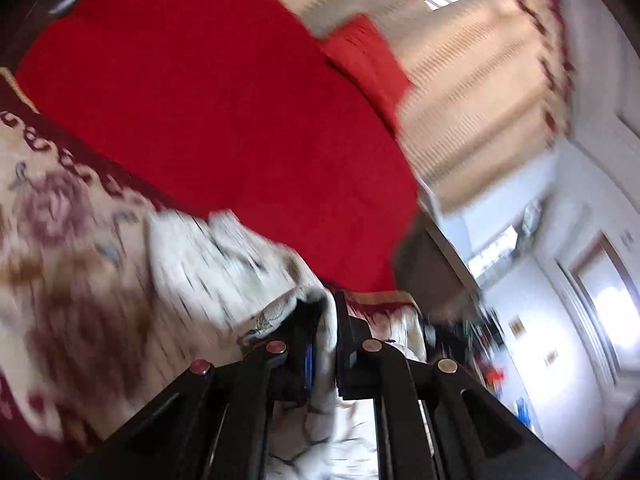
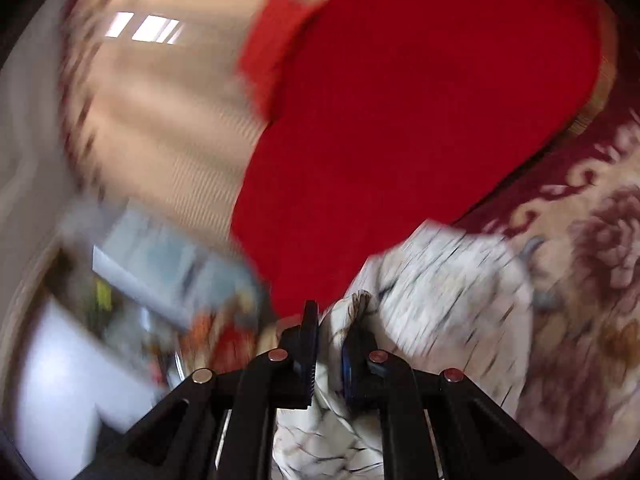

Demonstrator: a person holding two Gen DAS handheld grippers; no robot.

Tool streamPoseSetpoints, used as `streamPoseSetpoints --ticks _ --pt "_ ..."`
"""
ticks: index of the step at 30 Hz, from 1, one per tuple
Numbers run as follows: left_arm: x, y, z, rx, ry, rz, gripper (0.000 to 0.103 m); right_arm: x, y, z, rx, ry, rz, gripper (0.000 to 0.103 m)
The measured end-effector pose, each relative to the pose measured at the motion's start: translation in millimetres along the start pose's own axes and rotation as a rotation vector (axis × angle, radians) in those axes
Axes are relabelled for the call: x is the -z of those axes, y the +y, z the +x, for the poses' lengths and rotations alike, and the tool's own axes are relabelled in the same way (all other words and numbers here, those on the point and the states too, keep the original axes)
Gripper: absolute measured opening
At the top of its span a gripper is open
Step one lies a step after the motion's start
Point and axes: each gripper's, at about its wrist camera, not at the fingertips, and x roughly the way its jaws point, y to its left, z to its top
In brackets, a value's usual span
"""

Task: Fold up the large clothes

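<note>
Nearest the lens, my left gripper (image 1: 326, 320) is pinched tight on a fold of the white patterned garment (image 1: 224, 256). My right gripper (image 2: 330, 320) is likewise clamped on another edge of it. The garment hangs between both tools, in front of a red blanket (image 1: 208, 100) on a flowered bedcover (image 1: 60, 208). I judge the cloth soft, light and limp; it is best held at corners or hems. Blur prevents reading any label or writing.
</note>
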Motion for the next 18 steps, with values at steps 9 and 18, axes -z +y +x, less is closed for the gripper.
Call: streamPoseSetpoints --ticks 9,18 --pt "-11.2 91.5 83.2 -0.252 -0.152 -0.324 0.010 -64.3 -127.8 -17.2 -0.002 -0.218 0.367 0.081" --pt "36.8 -7.6 124.3 -0.160 -0.061 -0.006 0.038 -1.7 29.2 15.7 0.048 0.311 -0.436 0.081"
